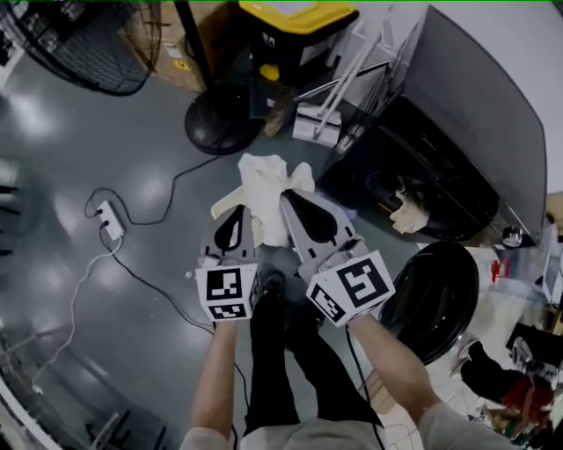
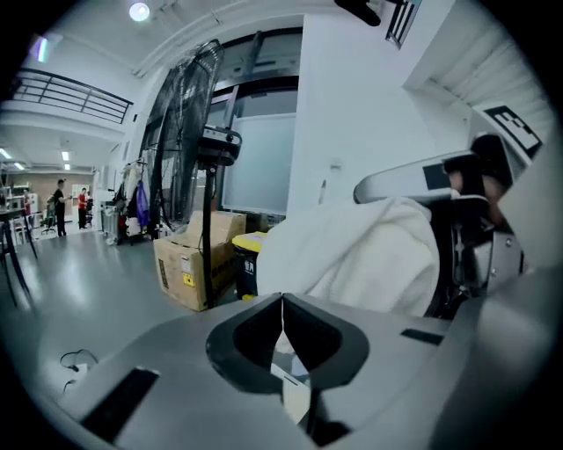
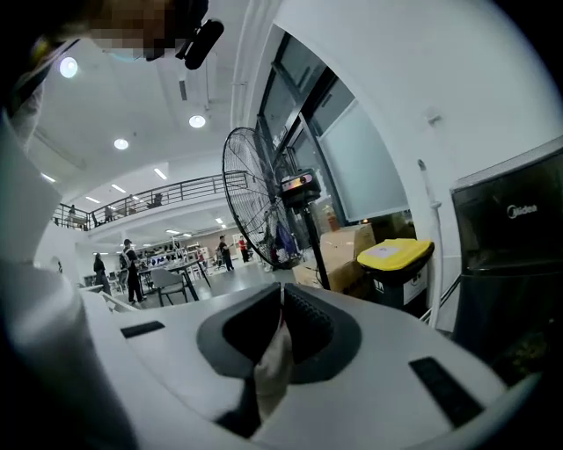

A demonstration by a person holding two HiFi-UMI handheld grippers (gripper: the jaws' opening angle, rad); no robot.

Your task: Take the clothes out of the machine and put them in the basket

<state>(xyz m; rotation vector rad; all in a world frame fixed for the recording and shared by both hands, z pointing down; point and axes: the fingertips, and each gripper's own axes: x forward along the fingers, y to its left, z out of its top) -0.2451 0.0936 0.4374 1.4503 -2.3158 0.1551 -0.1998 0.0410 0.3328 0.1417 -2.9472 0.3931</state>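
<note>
Holding white cloth [image 1: 268, 180] up over grey floor [image 1: 132, 167], both tongs side by side. Left tongs [image 2: 281, 301] closed tip to tip, bit of white fabric pinched in hollow behind tips. Right tongs [image 3: 281, 288] closed too, fold of same cloth clamped between ribbed pads. Cloth bunched at both tips, clear of floor. Dark machine [image 1: 475, 132] to right, front open, another pale cloth [image 1: 409, 213] lying in opening. Yellow-lidded bin [image 1: 295, 18] beyond.

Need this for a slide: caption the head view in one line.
Left gripper and right gripper, both shut on a white cloth, hold it above the floor beside the dark machine.
</note>
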